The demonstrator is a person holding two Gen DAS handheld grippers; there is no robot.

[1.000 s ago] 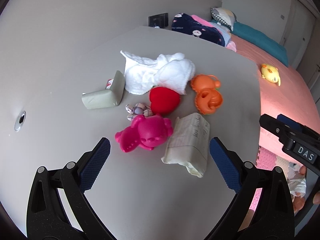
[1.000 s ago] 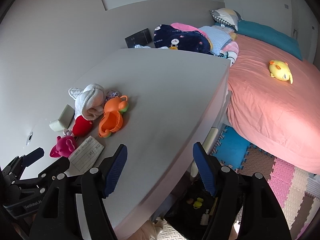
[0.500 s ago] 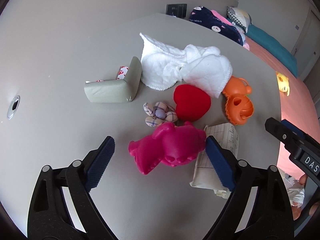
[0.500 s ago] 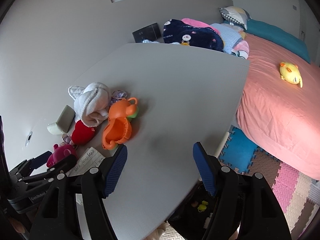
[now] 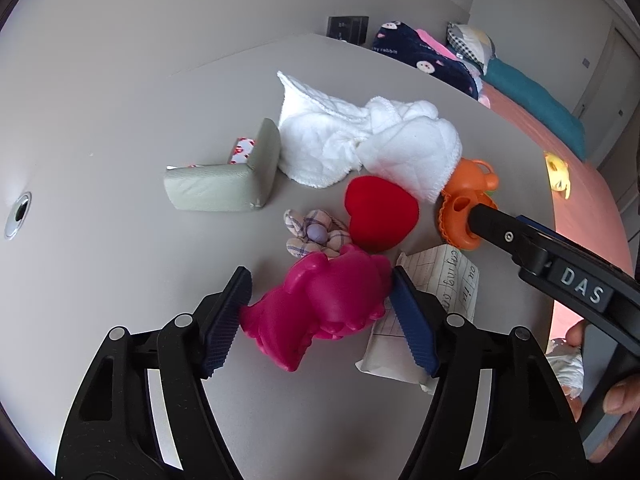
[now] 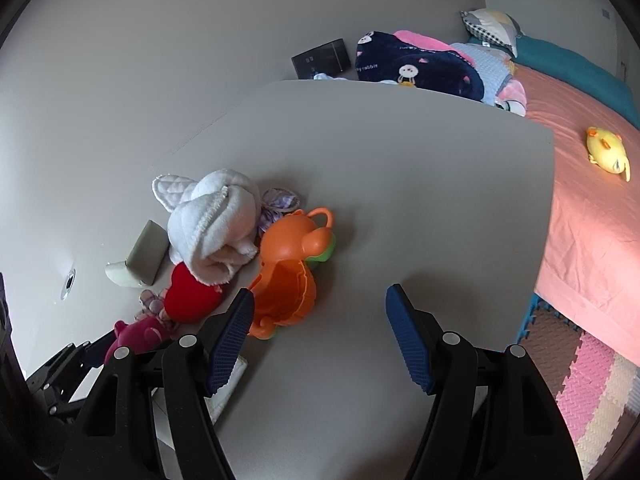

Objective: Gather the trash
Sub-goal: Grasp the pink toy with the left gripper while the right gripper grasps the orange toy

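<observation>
A pink rubber animal toy [image 5: 320, 300] lies on the grey table [image 5: 120, 280] between the fingers of my left gripper [image 5: 320, 280]. Its jaws are closing, and both blue pads touch the toy's sides. A folded paper packet with handwriting [image 5: 440, 292] lies right behind the right pad. My right gripper [image 6: 320, 308] stands open over bare table, with nothing between its fingers. An orange toy [image 6: 288, 276] lies just beside its left finger. One black finger of the right gripper [image 5: 500, 228] reaches into the left wrist view near that orange toy [image 5: 460, 208].
A white quilted cloth [image 5: 360, 140], a red heart [image 5: 380, 212], a plaid fabric flower [image 5: 316, 232] and a grey-green corner pad [image 5: 224, 188] crowd behind the pink toy. A metal grommet [image 5: 18, 214] sits at the left. A pink bed [image 6: 580, 220] with a yellow plush [image 6: 608, 152] lies beyond the table's right edge.
The left gripper came down and forward over the pink toy, and its jaws narrowed onto it. The right gripper moved in over the table toward the orange toy.
</observation>
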